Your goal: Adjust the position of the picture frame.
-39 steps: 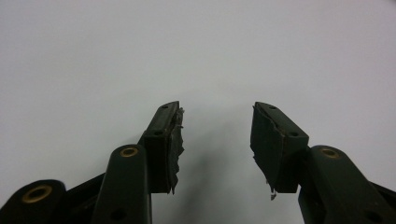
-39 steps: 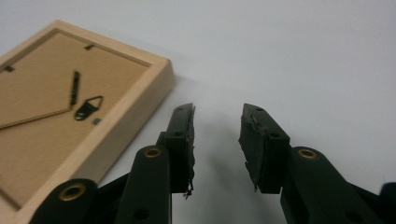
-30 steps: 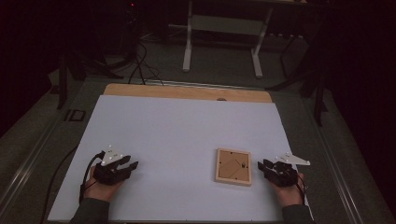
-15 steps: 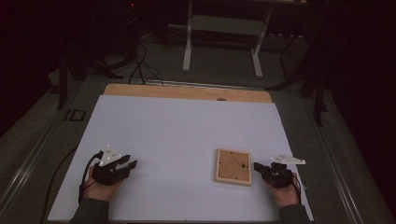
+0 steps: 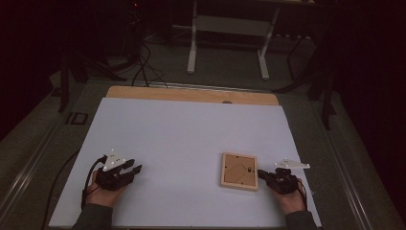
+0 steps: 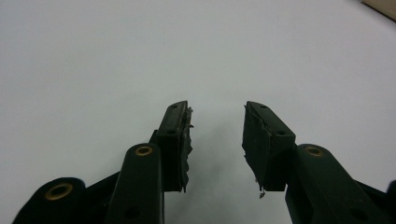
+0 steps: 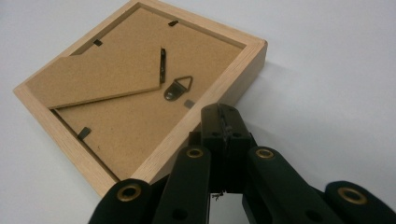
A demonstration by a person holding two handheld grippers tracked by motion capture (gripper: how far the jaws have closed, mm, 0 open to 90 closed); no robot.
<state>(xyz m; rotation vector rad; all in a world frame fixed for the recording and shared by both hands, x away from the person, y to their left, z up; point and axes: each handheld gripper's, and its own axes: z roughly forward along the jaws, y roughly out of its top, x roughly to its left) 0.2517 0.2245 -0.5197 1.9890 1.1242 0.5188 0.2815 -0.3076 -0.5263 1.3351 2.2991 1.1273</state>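
A small wooden picture frame point(image 5: 239, 171) lies face down on the white table top at the near right, its brown backing board, fold-out stand and metal hanger point(image 7: 177, 87) facing up. My right gripper point(image 5: 261, 173) is shut with nothing between its jaws, and its tip point(image 7: 219, 116) rests at the frame's right edge. At the near left my left gripper point(image 5: 136, 167) lies low on the table, held by a hand. Its jaws stand open point(image 6: 217, 126) over bare white surface.
A white sheet point(image 5: 191, 134) covers the table, with a wooden strip point(image 5: 191, 94) showing at the far edge. Beyond the table stand a white desk frame point(image 5: 225, 38) and cables point(image 5: 143, 72) on the dark floor.
My right gripper has slid left until its closed tip reaches the frame's right edge. The frame and my left gripper have stayed put.
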